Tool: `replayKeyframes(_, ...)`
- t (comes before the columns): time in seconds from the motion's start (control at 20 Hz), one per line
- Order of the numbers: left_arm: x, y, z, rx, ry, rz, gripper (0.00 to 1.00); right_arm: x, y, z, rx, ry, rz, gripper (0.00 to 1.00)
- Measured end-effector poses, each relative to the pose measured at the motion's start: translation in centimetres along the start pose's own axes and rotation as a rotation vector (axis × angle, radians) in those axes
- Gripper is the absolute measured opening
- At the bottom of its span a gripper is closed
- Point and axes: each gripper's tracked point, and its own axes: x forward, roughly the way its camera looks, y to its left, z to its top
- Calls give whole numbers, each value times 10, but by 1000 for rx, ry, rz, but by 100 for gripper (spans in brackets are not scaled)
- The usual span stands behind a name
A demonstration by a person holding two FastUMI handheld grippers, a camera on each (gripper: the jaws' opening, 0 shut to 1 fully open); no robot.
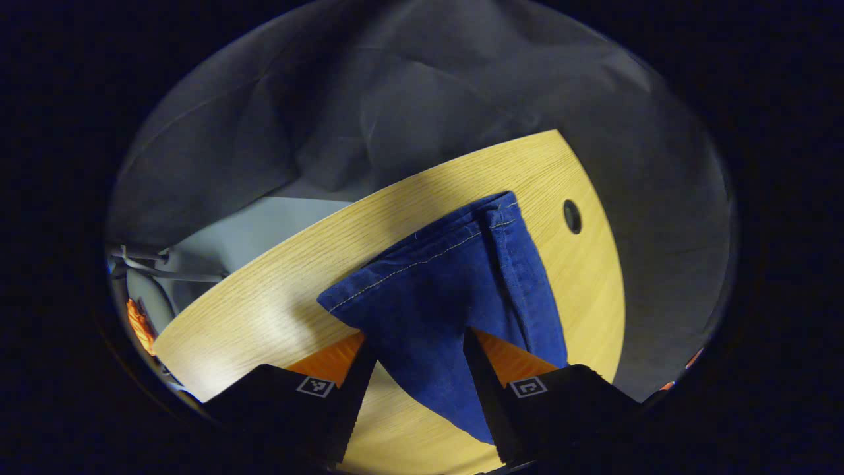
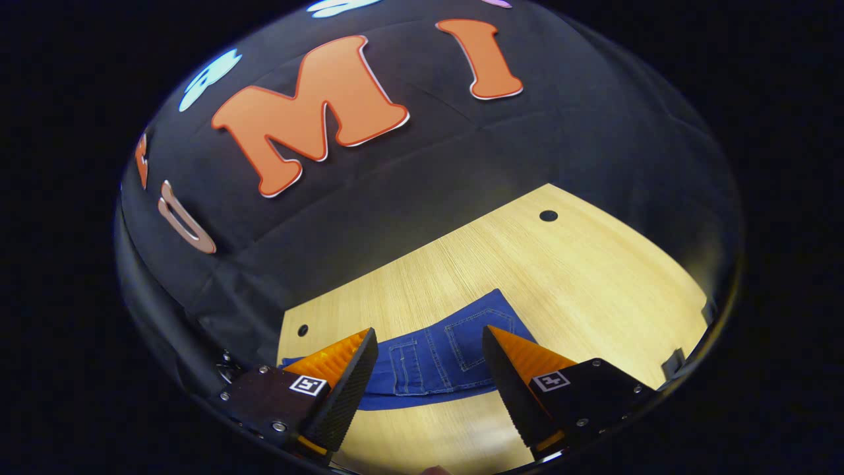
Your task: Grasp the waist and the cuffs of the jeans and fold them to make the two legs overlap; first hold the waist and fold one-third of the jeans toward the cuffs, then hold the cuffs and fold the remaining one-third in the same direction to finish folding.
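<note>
Cuffs (image 1: 461,244) in left gripper view; back pockets (image 2: 478,340) in right.

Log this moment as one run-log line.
left gripper: open, over cuffs | right gripper: open, over waist | jeans flat on table | no grasp yet

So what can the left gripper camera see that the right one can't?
Left gripper view: the jeans' hemmed cuffs with a leg running between the left gripper's open fingers, plus white cables past the table edge.

Right gripper view: the jeans' back pockets lying flat past the open right gripper.

Both: blue jeans on the wooden table with round holes.
</note>
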Motion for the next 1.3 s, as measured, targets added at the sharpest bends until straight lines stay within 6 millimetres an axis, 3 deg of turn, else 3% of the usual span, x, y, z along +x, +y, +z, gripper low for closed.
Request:
replayKeyframes(0.1, 13, 11, -2, 44, 22, 113, 76, 0, -10, 0, -12, -11, -23, 98)
replayKeyframes(0.25, 14, -4, 3, 47, 4, 19, 12, -6, -19, -1, -76, -18, -39, 98)
replayKeyframes(0.3, 11, -6, 3, 19, -5, -37, 12, -6, -20, -1, -73, -18, -42, 98)
replayKeyframes(0.35, 10, -6, 4, 21, 5, -78, 3, -6, -24, -1, -66, -16, -43, 98)
replayKeyframes(0.4, 6, 0, 2, 13, -16, -116, 2, -5, -26, -1, -56, -12, -51, 98)
replayKeyframes(0.55, -12, -8, 5, 59, -82, -237, 1, -3, -29, 5, -30, -18, -53, 98)
replayKeyframes(0.7, -43, -28, 7, 51, -146, -375, 1, -1, -26, 9, -19, -20, -44, 98)
replayKeyframes(0.85, -70, -29, -4, 69, -181, -416, 1, -1, -20, 11, -33, -21, -31, 98)
replayKeyframes(1.0, -108, -40, -10, 122, -237, -464, 1, 2, -15, 15, -50, -22, 4, 98)
replayKeyframes(1.3, -191, -102, -55, 295, -391, -506, 1, 1, -25, 37, -81, -29, 85, 98)
